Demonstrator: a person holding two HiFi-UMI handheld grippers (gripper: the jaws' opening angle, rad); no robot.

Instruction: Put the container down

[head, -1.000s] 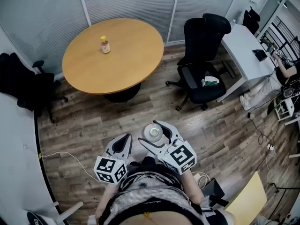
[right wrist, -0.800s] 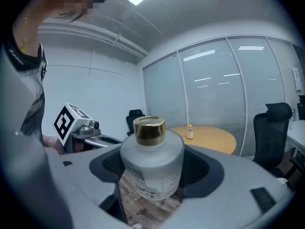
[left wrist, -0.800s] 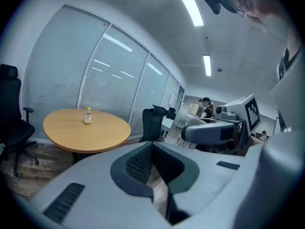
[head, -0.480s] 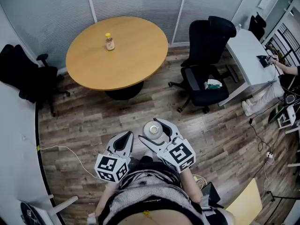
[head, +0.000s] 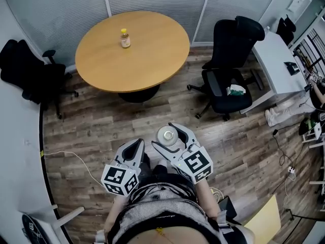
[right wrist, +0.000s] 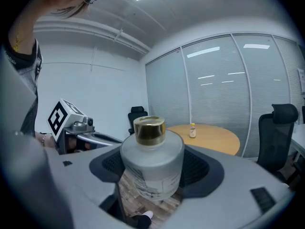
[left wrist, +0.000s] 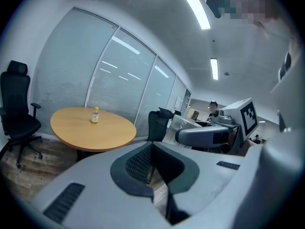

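A frosted glass container (right wrist: 152,160) with a gold cap (right wrist: 149,130) sits upright between the jaws of my right gripper (right wrist: 153,168), which is shut on it. From the head view the same container (head: 167,134) is held at waist height over the wooden floor, clamped in the right gripper (head: 168,138). Just to its left, my left gripper (head: 134,150) is shut with nothing in it; in its own view the left gripper (left wrist: 150,163) has its pads closed together. The round wooden table (head: 133,50) stands well ahead, carrying a small yellow-capped bottle (head: 124,38).
Black office chairs stand to the right of the table (head: 228,65) and at the far left (head: 25,70). A white desk (head: 277,65) lies at the right. A white cable (head: 71,159) trails on the floor at left. Glass partition walls stand behind the table.
The table and room have shifted slightly right and down in the head view as the person steps forward. Both grippers keep their pose, with the container still held.
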